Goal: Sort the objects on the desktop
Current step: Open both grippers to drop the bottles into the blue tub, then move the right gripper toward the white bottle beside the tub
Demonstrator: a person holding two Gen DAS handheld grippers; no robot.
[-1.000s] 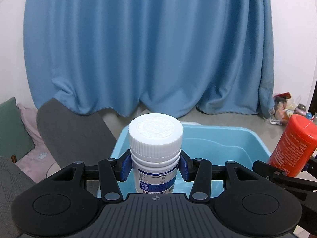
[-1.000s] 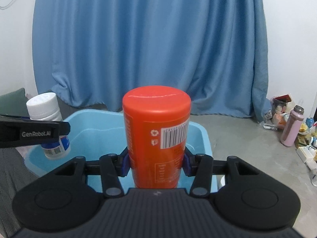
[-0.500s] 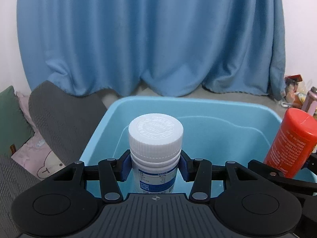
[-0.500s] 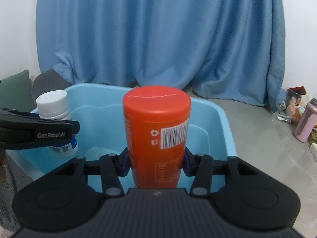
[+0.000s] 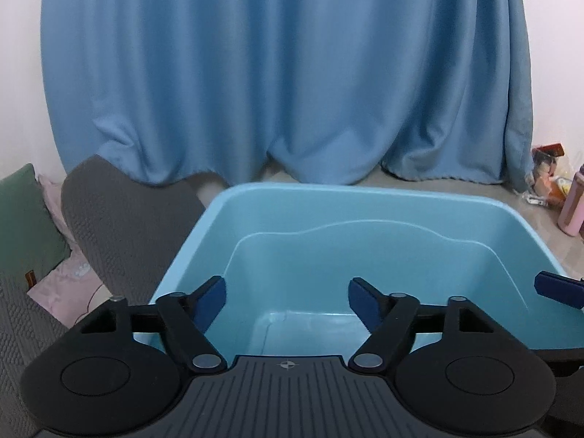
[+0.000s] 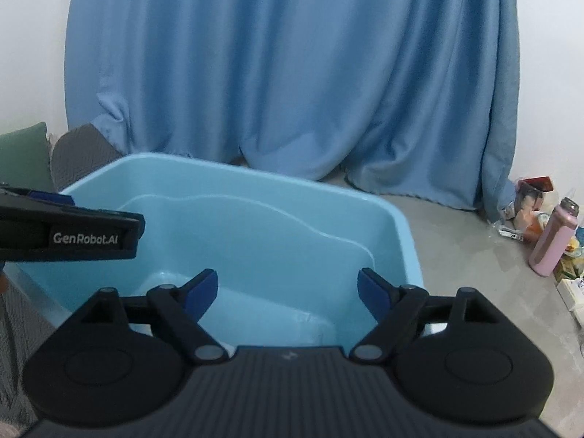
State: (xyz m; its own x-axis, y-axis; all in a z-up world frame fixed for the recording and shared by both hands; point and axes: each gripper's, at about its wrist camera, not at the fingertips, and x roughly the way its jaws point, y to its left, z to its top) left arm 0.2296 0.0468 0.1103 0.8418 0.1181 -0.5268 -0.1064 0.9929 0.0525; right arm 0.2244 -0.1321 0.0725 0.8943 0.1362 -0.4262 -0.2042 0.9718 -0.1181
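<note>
Over the light blue tub (image 5: 365, 197) I have both of my tools hanging, each pointed down into it. My left hand-held gripper (image 5: 287, 297) has just been opening; its blue pads (image 5: 210, 301) now stand well apart with nothing between them, only the pale floor of the tub showing through the gap. My right hand-held gripper (image 6: 288, 292) has likewise just been opening, and its jaws stand wide with nothing in them. From the right wrist view I see the left tool's black finger, lettered GenRobot.AI, reaching in from the left edge above the tub's near-left corner. From the left wrist view a blue pad of the right tool pokes in at the right edge, above the tub's right wall.

Neither view shows me any sorted object: the stretches of tub floor I can see past the tools' bodies are bare, and the part directly beneath each tool is hidden, so I cannot tell what lies there.

Behind the tub a blue curtain (image 6: 292, 73) hangs to the floor. To the left I see a grey textured cushion (image 5: 124, 219), and a green pillow (image 5: 25, 226) beyond it. Off to the right, on the floor (image 6: 467, 255), stands a pink bottle (image 6: 553, 242) beside a small heap of packets I cannot make out.
</note>
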